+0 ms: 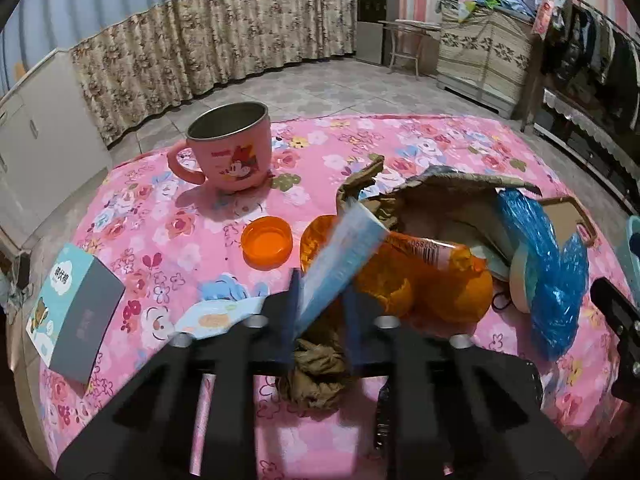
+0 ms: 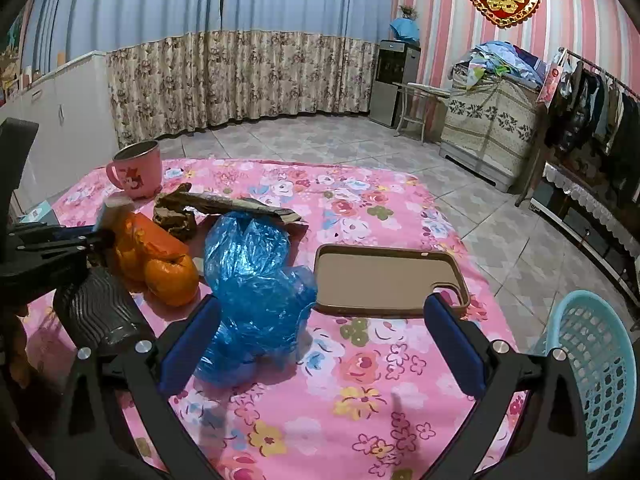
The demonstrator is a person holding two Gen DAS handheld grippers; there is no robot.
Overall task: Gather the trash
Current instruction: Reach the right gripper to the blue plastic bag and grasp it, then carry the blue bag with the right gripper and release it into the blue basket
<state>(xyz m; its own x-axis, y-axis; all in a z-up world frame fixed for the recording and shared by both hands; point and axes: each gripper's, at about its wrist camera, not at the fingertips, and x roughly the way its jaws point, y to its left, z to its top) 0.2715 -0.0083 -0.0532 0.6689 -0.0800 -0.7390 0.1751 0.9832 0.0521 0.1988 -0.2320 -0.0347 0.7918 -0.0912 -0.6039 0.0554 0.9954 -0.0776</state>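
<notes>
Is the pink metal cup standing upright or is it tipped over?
Upright: the pink metal cup rests on its base on the floral cloth, open rim facing up.

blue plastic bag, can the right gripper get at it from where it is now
Probably yes. The right gripper is open, and the blue plastic bag lies just ahead, against its left finger, with nothing across the way. The phone case sits off to the side.

Pink floral tablecloth (image 2: 360,380); crumpled blue bag (image 2: 248,280); pink mug (image 1: 228,152).
</notes>
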